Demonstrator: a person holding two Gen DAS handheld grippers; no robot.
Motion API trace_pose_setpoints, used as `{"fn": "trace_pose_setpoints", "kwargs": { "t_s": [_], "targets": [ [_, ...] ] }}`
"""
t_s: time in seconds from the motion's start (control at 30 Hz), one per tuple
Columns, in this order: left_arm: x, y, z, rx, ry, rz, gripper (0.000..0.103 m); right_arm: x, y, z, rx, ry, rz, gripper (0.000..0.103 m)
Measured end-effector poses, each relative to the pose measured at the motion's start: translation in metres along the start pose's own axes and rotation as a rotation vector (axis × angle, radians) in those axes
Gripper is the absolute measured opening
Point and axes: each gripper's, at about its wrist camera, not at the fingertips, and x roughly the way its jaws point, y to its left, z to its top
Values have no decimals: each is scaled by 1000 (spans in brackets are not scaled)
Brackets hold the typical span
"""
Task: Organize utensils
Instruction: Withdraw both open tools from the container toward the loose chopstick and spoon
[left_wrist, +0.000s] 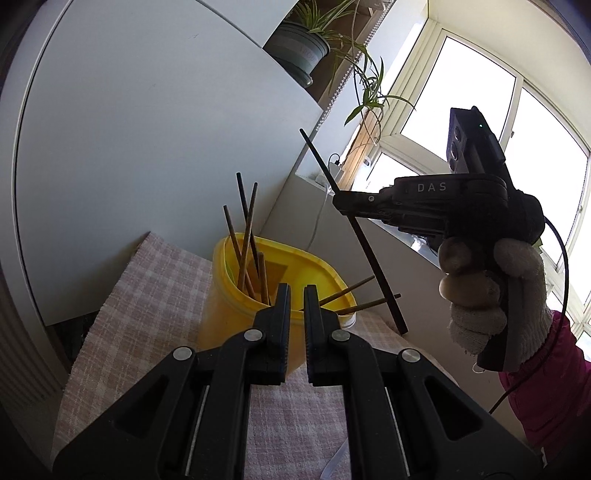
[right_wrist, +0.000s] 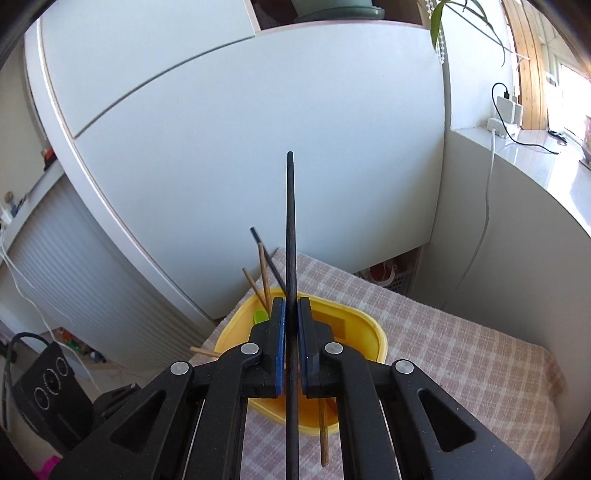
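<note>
Right gripper (right_wrist: 291, 325) jaws pinching a long thin black chopstick (right_wrist: 290, 221) above the yellow plastic tub (right_wrist: 373, 332); left gripper (left_wrist: 296, 306) jaws slightly apart, holding nothing.

Container (left_wrist: 236, 317): bright yellow, with a green item (right_wrist: 260, 316) inside at its 10 o'clock edge. Chopsticks in the container (left_wrist: 243, 254): mostly brown, one black. Chopstick (right_wrist: 290, 258) in the right gripper (right_wrist: 290, 306): black. Both grippers: black; the right one's pads (right_wrist: 280, 350) are blue. Cloth (right_wrist: 443, 332) under the container: pink and white check. Glove (left_wrist: 495, 295): off-white. Sleeve (left_wrist: 546, 384): magenta. Cabinet (right_wrist: 258, 147) at 12 o'clock: pale grey-white. Plant pot (left_wrist: 299, 48): grey-green.
</note>
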Motion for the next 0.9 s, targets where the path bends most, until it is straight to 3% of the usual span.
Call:
{"fn": "trace_pose_setpoints", "kwargs": {
  "t_s": [0.17, 0.47, 0.67, 0.9],
  "targets": [
    [-5, 1, 0, 0, -2, -3, 4, 5, 10, 1, 19, -161, -81, 4],
    [-14, 8, 0, -16, -13, -1, 4, 26, 31, -7, -12, -280, -200, 4],
    [-19, 11, 0, -19, -19, 5, 4, 41, 32, -16, -6, -267, -236, 4],
    [-18, 10, 0, -4, -10, 27, 4, 32, 22, -16, 27, -163, -155, 5]
  ]
}}
